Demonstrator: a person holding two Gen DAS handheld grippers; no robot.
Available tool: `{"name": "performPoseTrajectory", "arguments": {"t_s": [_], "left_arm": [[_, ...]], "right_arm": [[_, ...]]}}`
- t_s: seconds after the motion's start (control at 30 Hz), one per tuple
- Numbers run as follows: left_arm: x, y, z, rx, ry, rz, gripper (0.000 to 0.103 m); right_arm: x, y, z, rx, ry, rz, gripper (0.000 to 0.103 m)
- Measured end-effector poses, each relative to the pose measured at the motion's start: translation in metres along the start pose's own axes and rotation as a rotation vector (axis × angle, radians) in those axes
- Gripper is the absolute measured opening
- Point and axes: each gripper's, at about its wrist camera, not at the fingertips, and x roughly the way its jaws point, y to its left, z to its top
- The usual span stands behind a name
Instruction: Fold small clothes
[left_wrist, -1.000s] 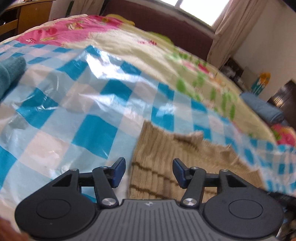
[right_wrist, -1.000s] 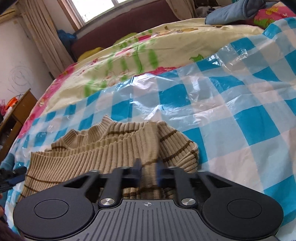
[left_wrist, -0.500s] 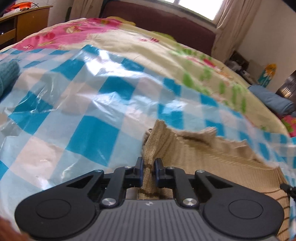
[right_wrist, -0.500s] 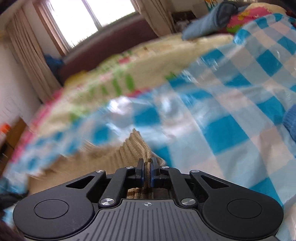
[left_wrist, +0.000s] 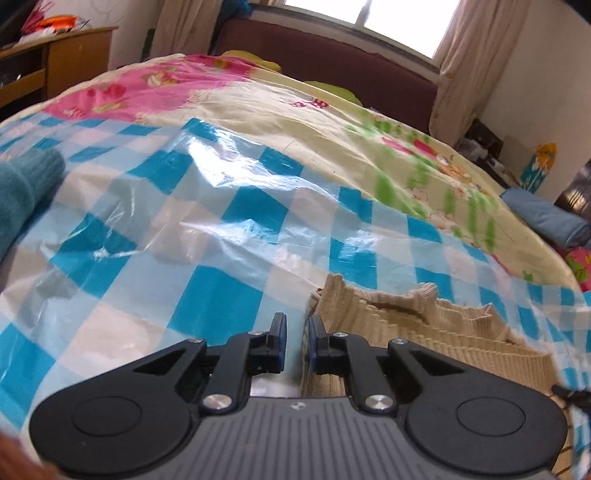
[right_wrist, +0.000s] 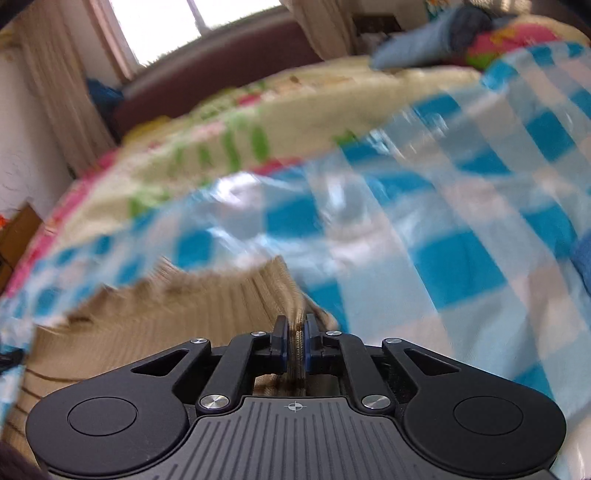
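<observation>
Far off to the left of the left gripper (left_wrist: 296, 332) a fuzzy teal cloth (left_wrist: 22, 192) lies bunched on the glossy blue-and-white checked plastic sheet (left_wrist: 184, 229), which spreads ahead of the fingers and over a floral bedspread in pink, cream and green (left_wrist: 295, 110). The left gripper itself points down at the sheet with its jaws drawn narrow, only a slim gap between the blue pads. The left edge of the tan ribbed knit sweater (left_wrist: 406, 325) stands just at the inner face of the right-hand pad. Whether both pads actually press the knit cannot be told from this view, since pale sheet shows through most of the gap. The sweater stretches away to the right of this gripper, its ribbed collar rumpled and raised just ahead. Well beyond it, at the far right edge of the bed, lies a rolled light-blue cloth (left_wrist: 546, 218). In the blurred right wrist view the sweater (right_wrist: 166, 325) fills the area left of and ahead of the right gripper (right_wrist: 295, 339), dark brown stripes showing low on the left. That gripper's jaws have just eased a touch wider, yet they stand close with a raised fold of the knit pinched between the pads. To its right lies bare checked sheet (right_wrist: 461, 258).
</observation>
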Motion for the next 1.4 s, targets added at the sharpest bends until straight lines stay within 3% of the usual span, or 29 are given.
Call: {"name": "performPoseTrajectory", "arguments": {"t_s": [0.17, 0.27, 0.33, 0.4, 0.5, 0.57, 0.63, 0.7, 0.73, 0.8, 1.0, 1.2, 1.3, 1.4], "left_arm": [[-0.038, -0.007, -0.012, 0.089, -0.03, -0.009, 0.02], [-0.061, -0.012, -0.025, 0.126, -0.055, -0.002, 0.033], [-0.07, -0.015, -0.038, 0.134, -0.068, -0.017, 0.042], [-0.069, -0.022, -0.05, 0.161, -0.075, -0.02, 0.048], [-0.054, -0.028, -0.065, 0.154, -0.041, 0.002, 0.049], [-0.049, -0.029, -0.071, 0.147, -0.041, 0.008, 0.049], [-0.046, -0.029, -0.074, 0.142, -0.045, 0.013, 0.051], [-0.042, -0.025, -0.076, 0.104, -0.043, 0.008, 0.051], [-0.041, -0.022, -0.077, 0.095, -0.045, 0.008, 0.051], [-0.042, -0.017, -0.08, 0.072, -0.061, 0.008, 0.051], [-0.051, -0.002, -0.083, 0.007, -0.11, -0.01, 0.051], [-0.048, 0.0, -0.089, 0.014, -0.075, -0.012, 0.053], [-0.052, 0.004, -0.089, -0.022, -0.076, -0.03, 0.052], [-0.063, 0.009, -0.086, -0.062, -0.101, -0.026, 0.052]], "right_arm": [[-0.034, 0.002, -0.006, -0.022, -0.092, -0.034, 0.019], [-0.059, 0.018, -0.004, -0.11, -0.181, -0.1, 0.028], [-0.068, 0.035, -0.001, -0.142, -0.2, -0.05, 0.035], [-0.063, 0.061, -0.001, -0.17, -0.131, 0.057, 0.037], [-0.034, 0.108, -0.013, -0.19, 0.03, 0.191, 0.04], [-0.012, 0.138, -0.021, -0.214, 0.089, 0.225, 0.046], [0.009, 0.16, -0.024, -0.227, 0.121, 0.204, 0.053], [0.032, 0.173, -0.027, -0.261, 0.136, 0.147, 0.045], [0.04, 0.175, -0.028, -0.271, 0.13, 0.113, 0.024], [0.047, 0.171, -0.024, -0.247, 0.133, 0.091, 0.005], [0.032, 0.176, -0.009, -0.225, 0.057, 0.118, 0.003], [0.065, 0.179, -0.02, -0.242, 0.099, 0.025, 0.003], [0.052, 0.18, -0.017, -0.231, 0.097, 0.035, 0.012], [0.032, 0.187, -0.01, -0.249, 0.059, 0.044, 0.012]]}}
